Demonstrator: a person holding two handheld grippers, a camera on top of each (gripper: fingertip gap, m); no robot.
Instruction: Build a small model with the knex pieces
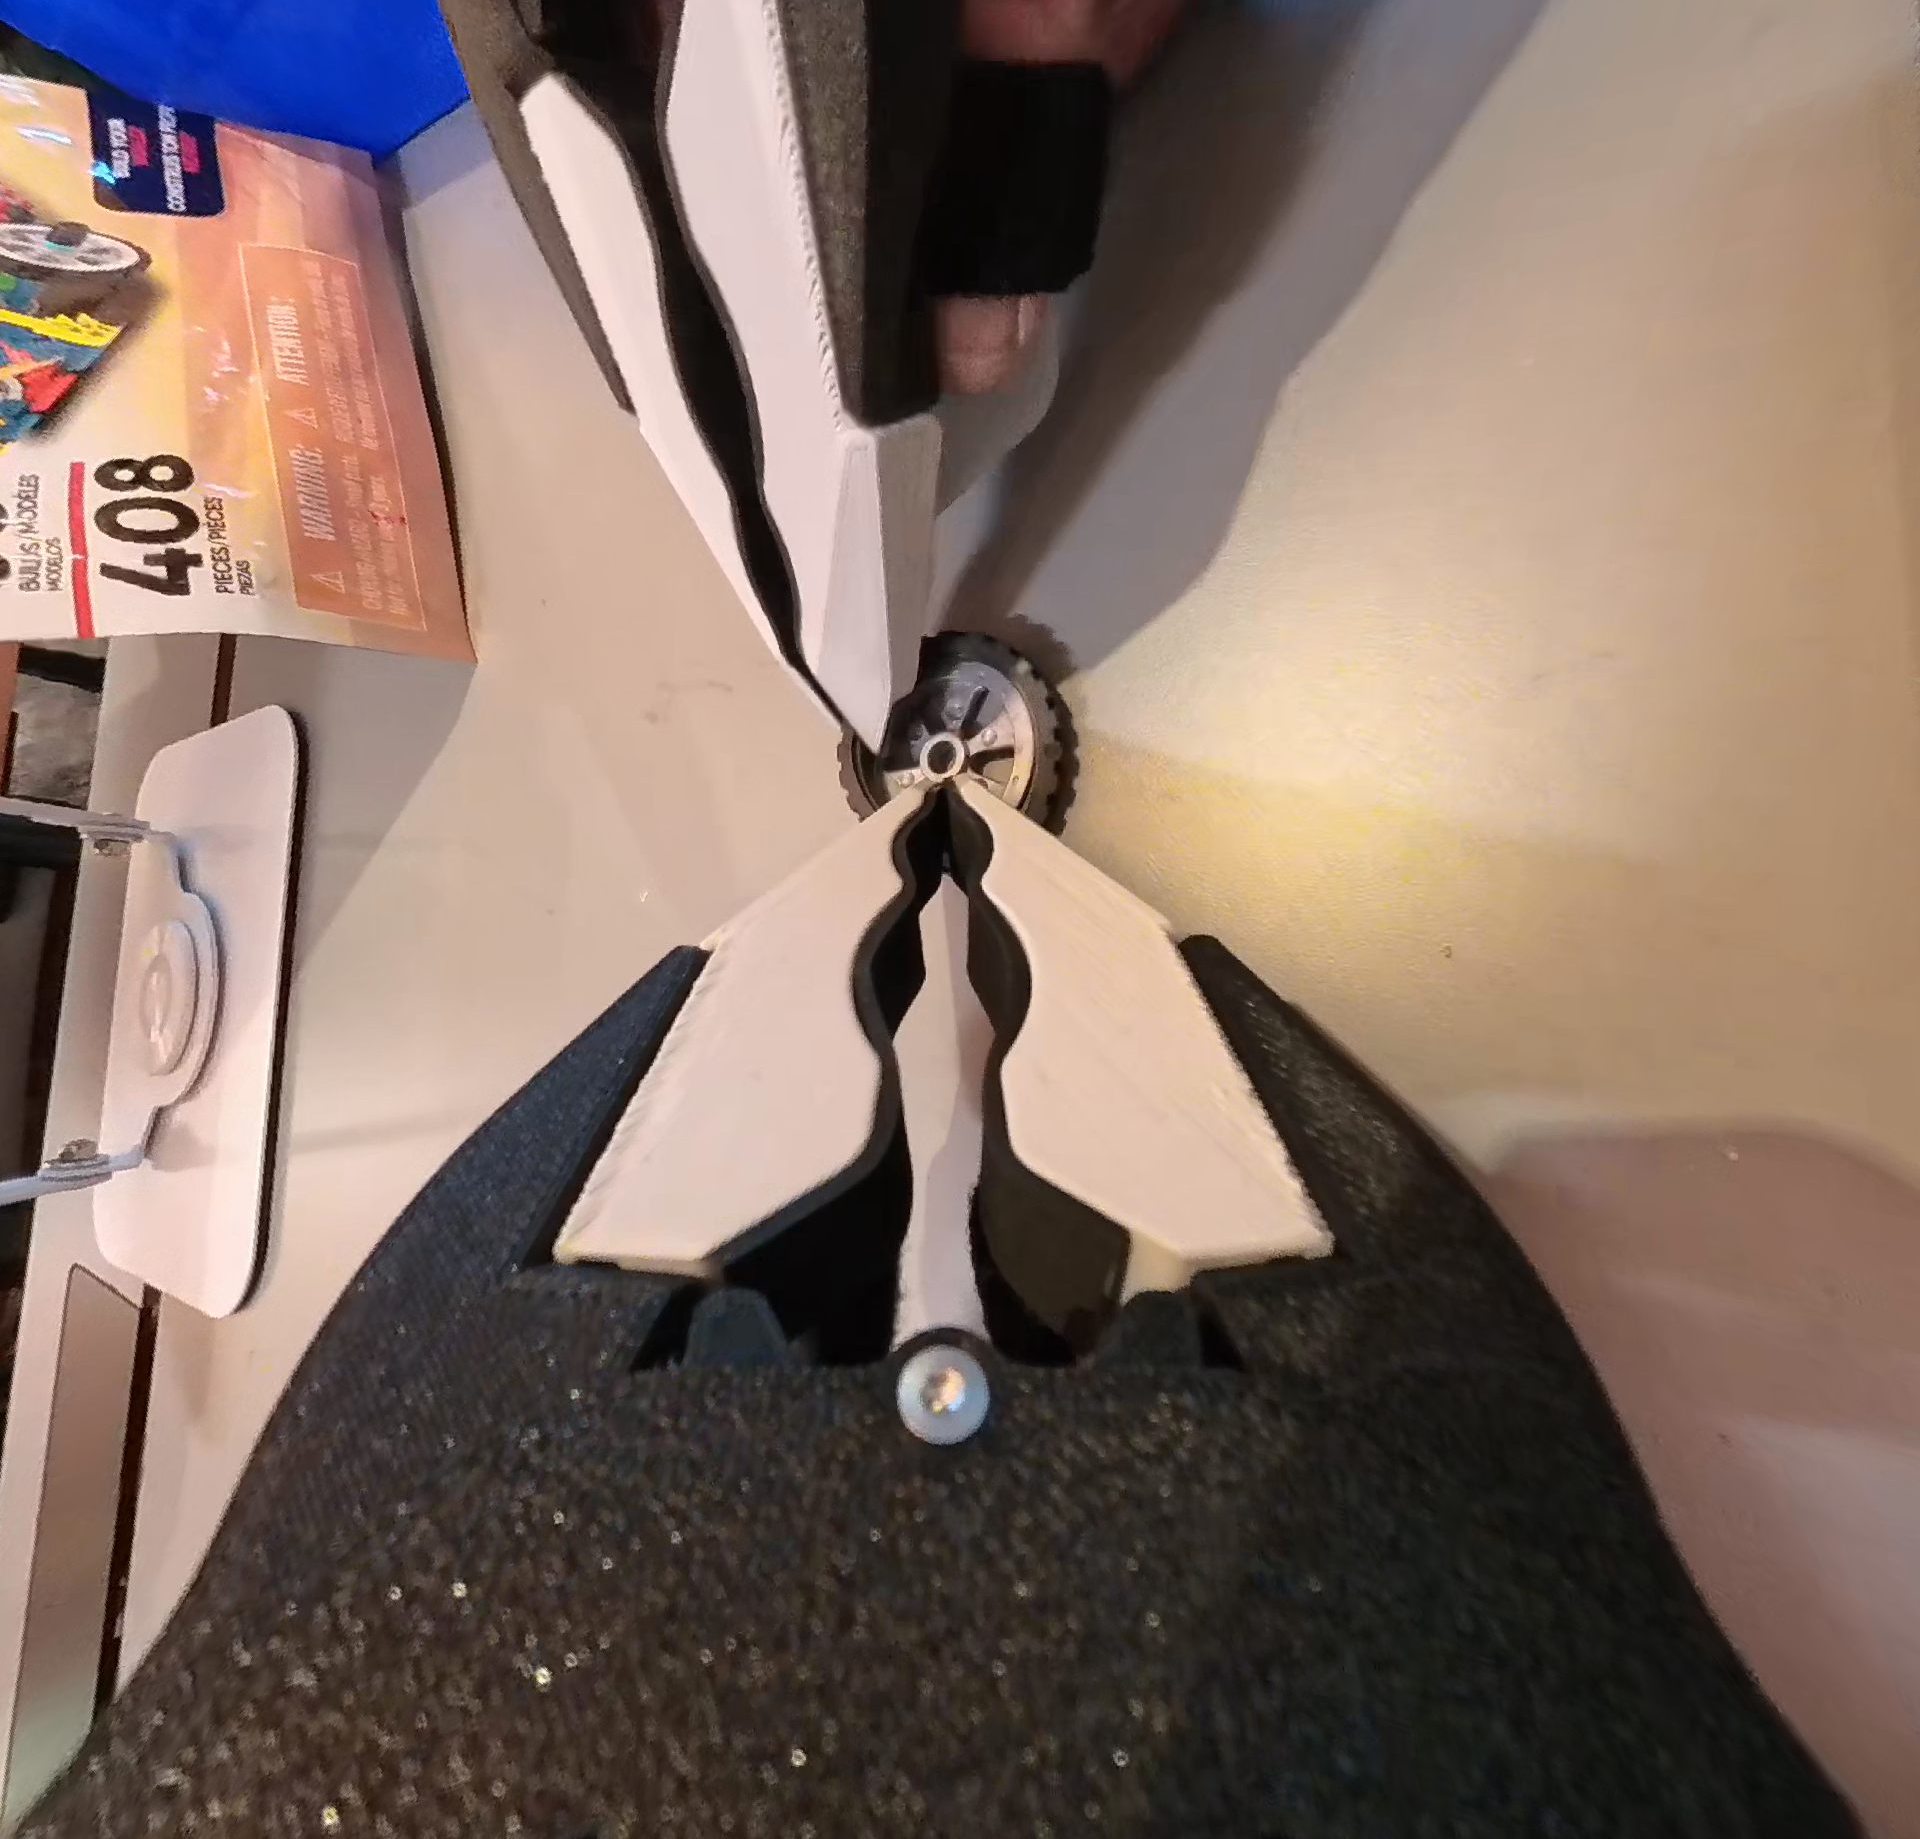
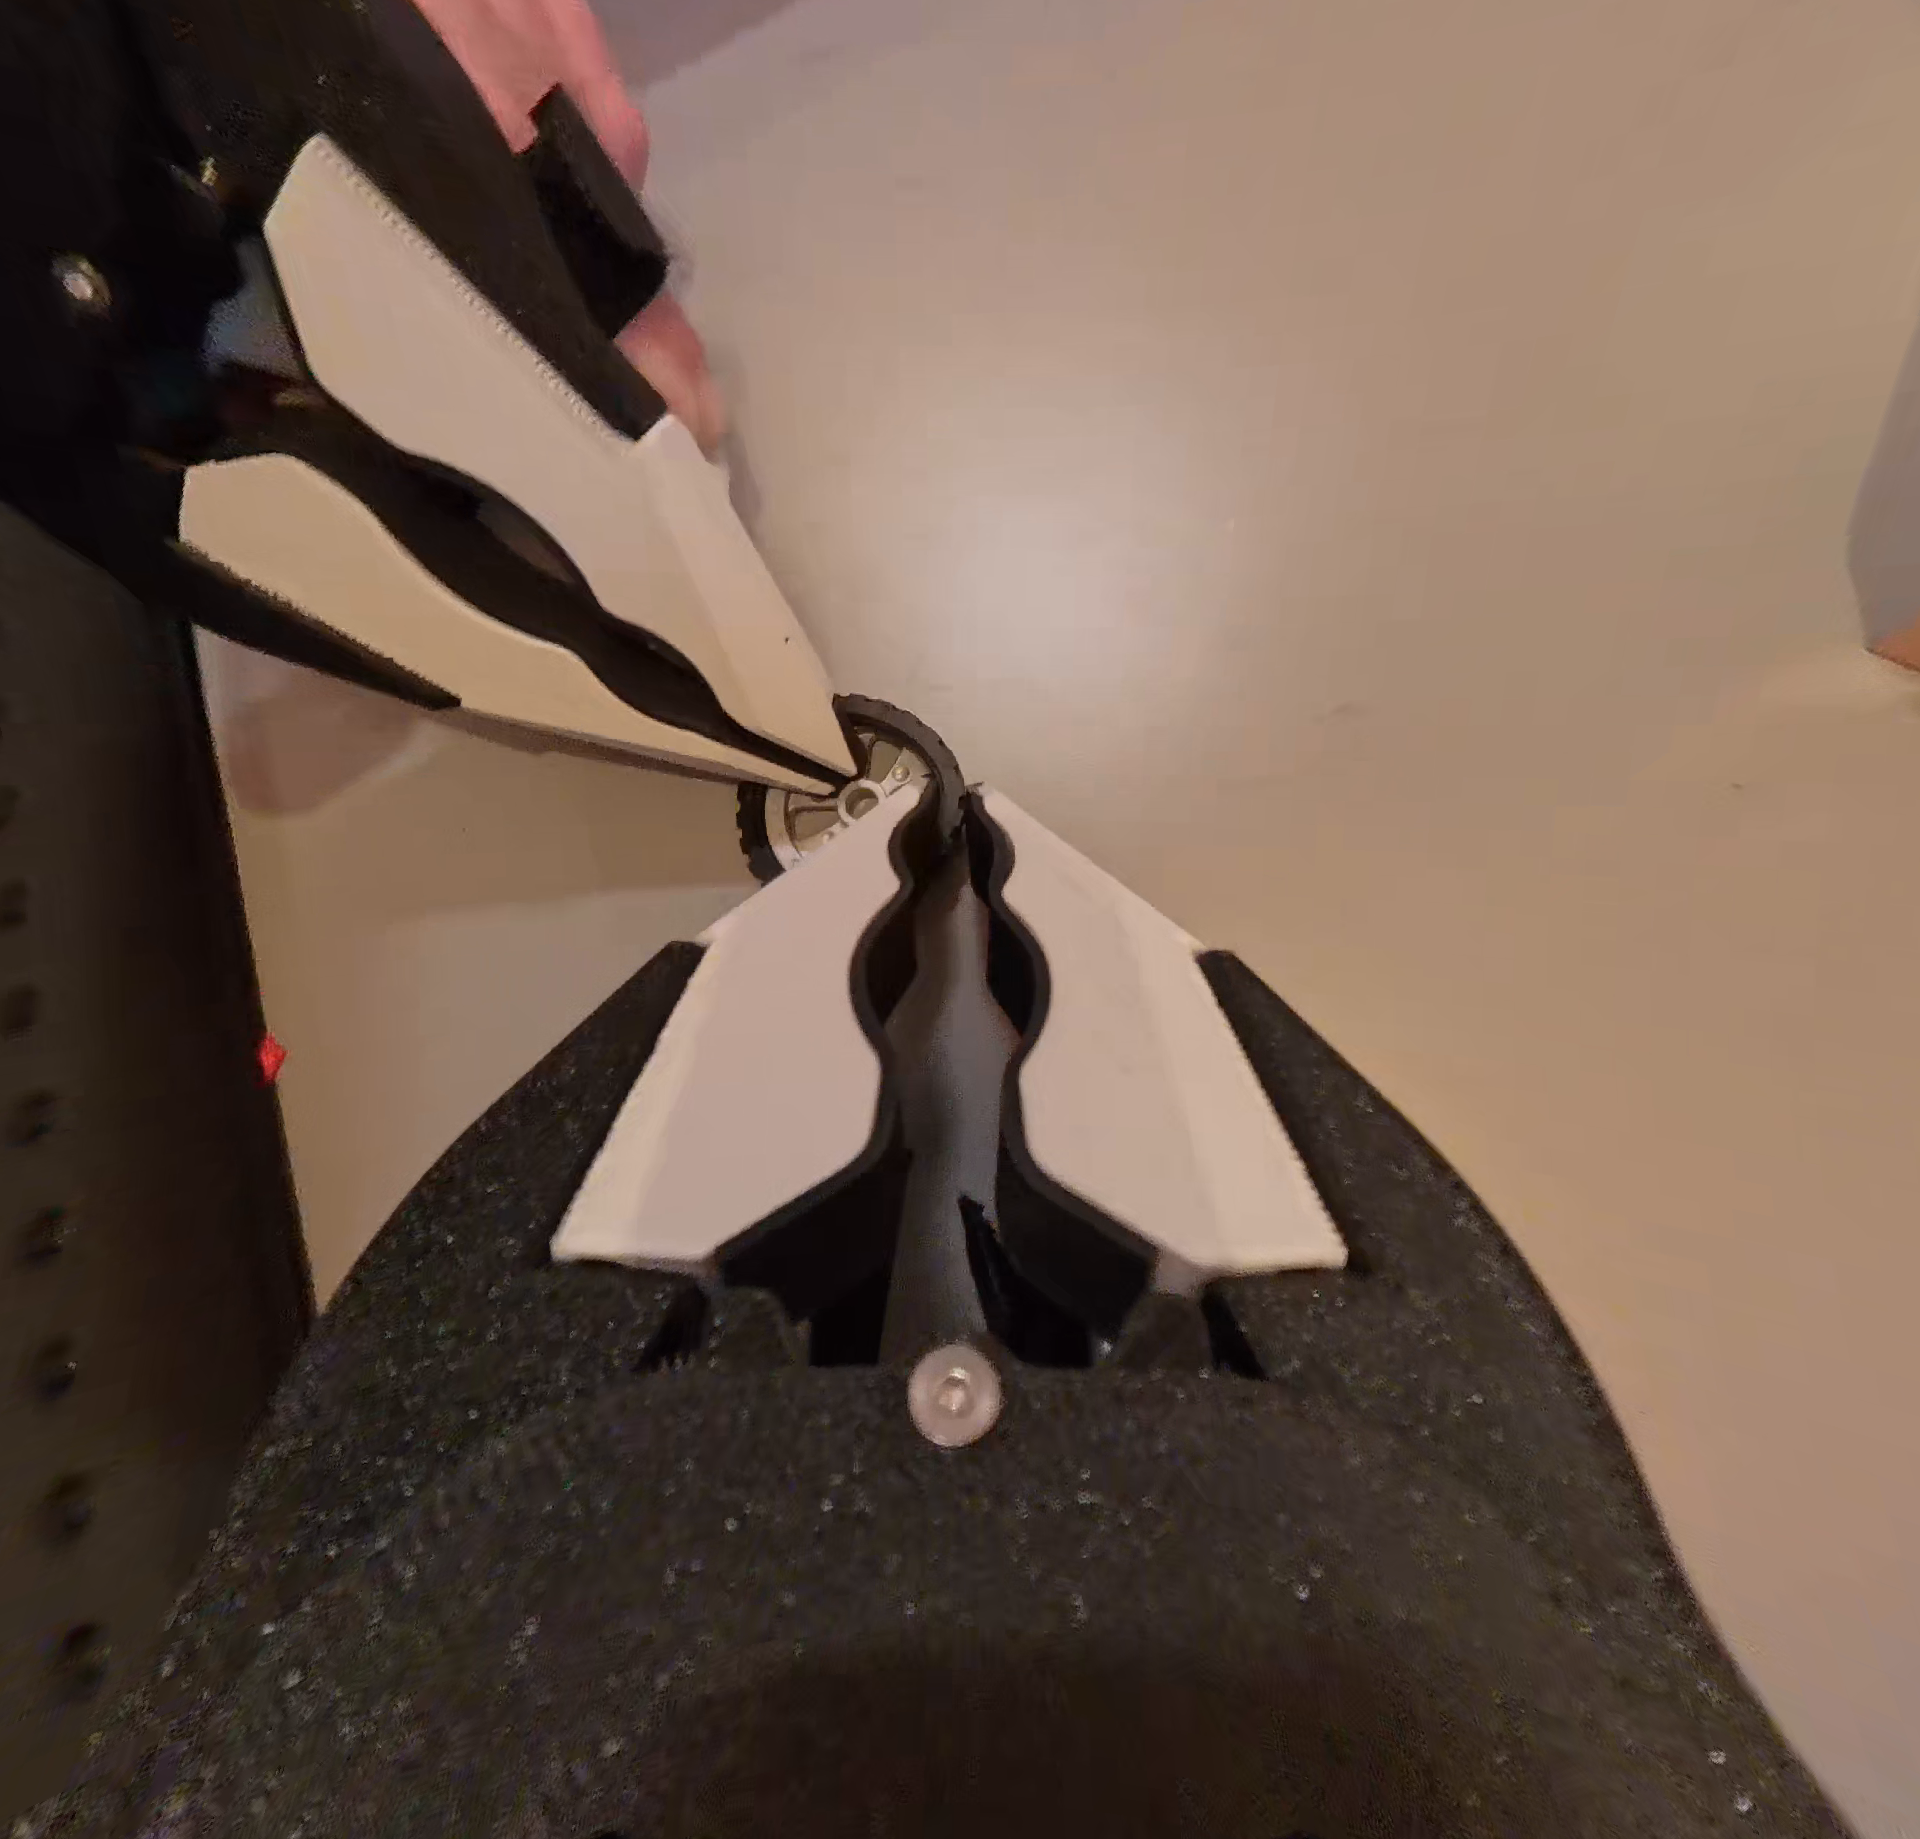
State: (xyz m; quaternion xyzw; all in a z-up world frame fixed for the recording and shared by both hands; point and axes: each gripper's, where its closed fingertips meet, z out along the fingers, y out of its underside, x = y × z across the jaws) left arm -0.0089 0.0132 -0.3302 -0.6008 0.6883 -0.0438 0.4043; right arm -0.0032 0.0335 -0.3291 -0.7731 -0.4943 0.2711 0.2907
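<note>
In your left wrist view, your left gripper (image 1: 943, 797) pinches the toy wheel (image 1: 966, 740) at its rim above the pale table (image 1: 1455, 646), while your right gripper (image 1: 878, 719) noses in from above (a printed box (image 1: 208, 387) lies far left).

In your right wrist view, the right gripper (image 2: 940, 818) clamps the wheel's tyre, the left gripper's tips meeting at the hub.

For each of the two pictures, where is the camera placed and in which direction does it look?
Left wrist view: sits on the left tool, looks along it at a toy wheel on the white table; right tool and a hand show.
Right wrist view: sits on the right tool, its tips gripping the tyre; left tool enters from the left.
Both share the wheel, both tools.
</note>
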